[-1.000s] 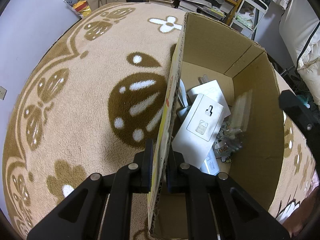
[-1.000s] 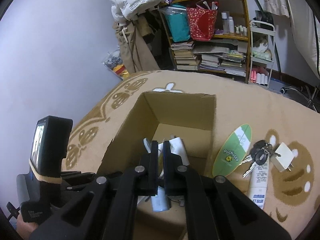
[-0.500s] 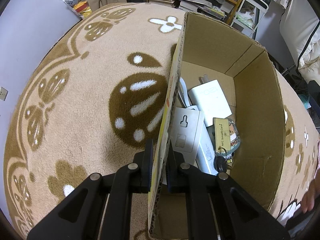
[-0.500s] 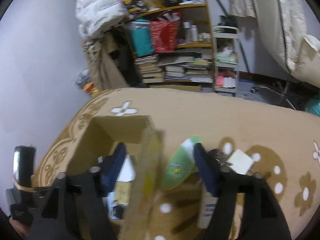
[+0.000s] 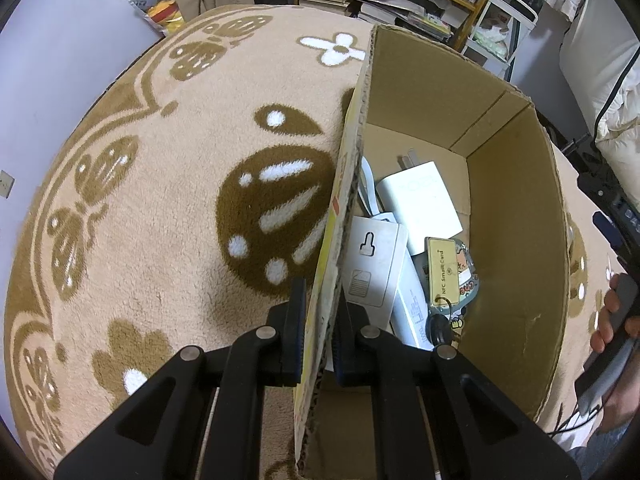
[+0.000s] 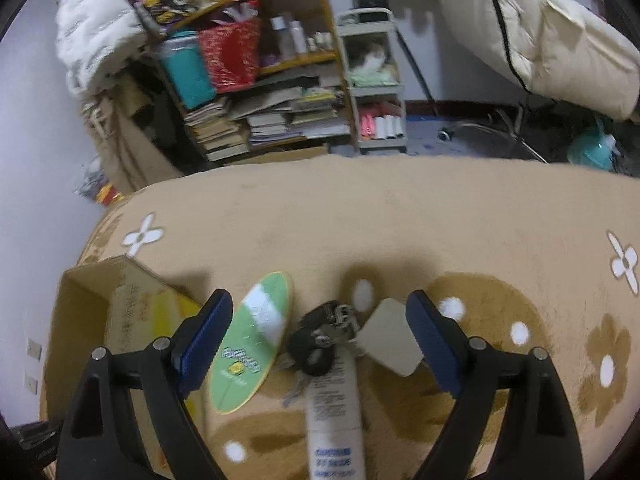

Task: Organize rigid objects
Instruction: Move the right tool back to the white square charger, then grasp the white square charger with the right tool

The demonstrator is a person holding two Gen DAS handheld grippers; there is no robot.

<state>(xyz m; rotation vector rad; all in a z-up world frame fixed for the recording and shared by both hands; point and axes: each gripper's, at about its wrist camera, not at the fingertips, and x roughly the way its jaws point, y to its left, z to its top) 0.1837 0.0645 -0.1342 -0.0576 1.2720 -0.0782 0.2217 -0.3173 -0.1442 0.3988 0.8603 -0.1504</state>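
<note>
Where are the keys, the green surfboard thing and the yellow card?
keys (image 6: 320, 340): right wrist view, on the dark fob.
green surfboard thing (image 6: 250, 344): right wrist view, mid-deck.
yellow card (image 5: 443, 270): left wrist view, its face.

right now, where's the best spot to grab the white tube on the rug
Probably mid-body. The tube lies flat, its long axis running away from the right claw, its far end touching the keys. Come straight down with the open jaws across its narrow width, below the keys, so the fingers straddle the round sides and miss the green board.
</note>
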